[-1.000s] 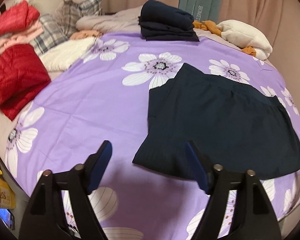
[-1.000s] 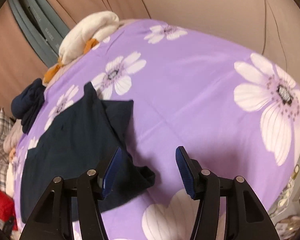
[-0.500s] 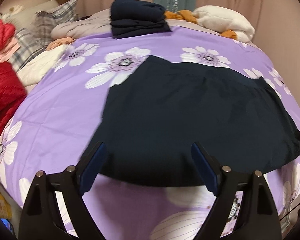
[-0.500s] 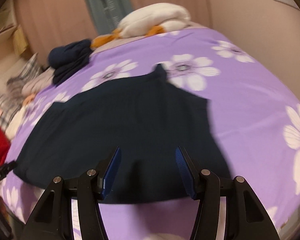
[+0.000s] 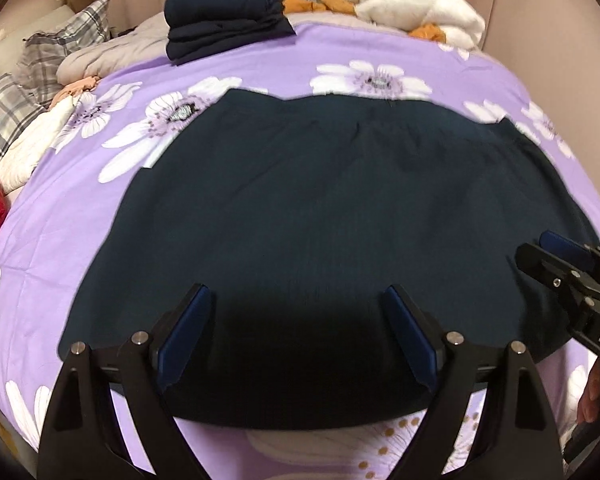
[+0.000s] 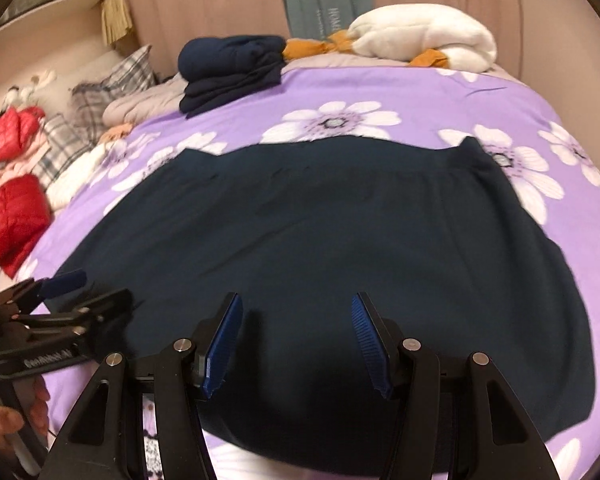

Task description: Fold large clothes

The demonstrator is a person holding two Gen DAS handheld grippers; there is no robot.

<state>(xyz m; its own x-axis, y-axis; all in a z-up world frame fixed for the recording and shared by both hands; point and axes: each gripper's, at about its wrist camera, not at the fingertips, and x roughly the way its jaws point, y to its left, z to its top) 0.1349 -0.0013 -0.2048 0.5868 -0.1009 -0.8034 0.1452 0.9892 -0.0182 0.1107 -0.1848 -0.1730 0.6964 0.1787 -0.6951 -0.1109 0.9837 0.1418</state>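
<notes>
Garment: a dark navy garment [image 5: 332, 216] lies spread flat across the middle of the bed.
Bed: purple cover [image 5: 60, 208] printed with white flowers.
Left gripper [image 5: 296, 336]: jaws spread wide, nothing between the pads, hovering over the garment's near edge.
Right gripper [image 6: 296, 344]: jaws partly apart, gripping nothing, above the same near edge, beside the left one.
Far side: a folded navy pile [image 5: 224, 16], a white bundle [image 5: 416, 8], plaid pillows [image 5: 48, 64].
Left edge: red clothing [image 6: 20, 216].
</notes>
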